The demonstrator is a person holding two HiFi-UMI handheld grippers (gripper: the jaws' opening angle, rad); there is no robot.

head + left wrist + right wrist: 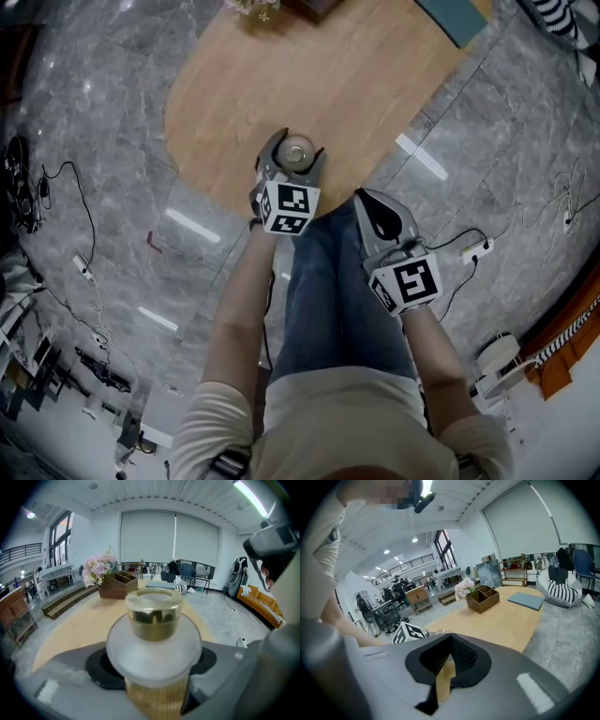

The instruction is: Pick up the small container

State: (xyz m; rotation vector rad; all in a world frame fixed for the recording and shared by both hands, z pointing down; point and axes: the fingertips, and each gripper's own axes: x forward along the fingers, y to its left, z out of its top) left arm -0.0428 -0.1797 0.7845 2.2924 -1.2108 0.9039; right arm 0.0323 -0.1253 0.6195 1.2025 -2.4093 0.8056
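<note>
The small container [298,153] is a frosted jar with a gold lid [153,613]. It stands near the front edge of the wooden table [309,66]. My left gripper [294,161] reaches around it from the near side. In the left gripper view the jar fills the space between the two dark pads [101,667], and both pads meet its frosted sides. My right gripper [378,214] hangs off the table to the right, above the person's jeans. Its jaws are together, with only a thin sliver between the pads [457,656], and nothing is held.
A wooden organiser box with pink flowers [483,598] stands at the far end of the table, and a blue-grey mat [526,600] lies beside it. Cables and a white power strip [473,251] lie on the marble floor. The person's legs [337,300] are below the table edge.
</note>
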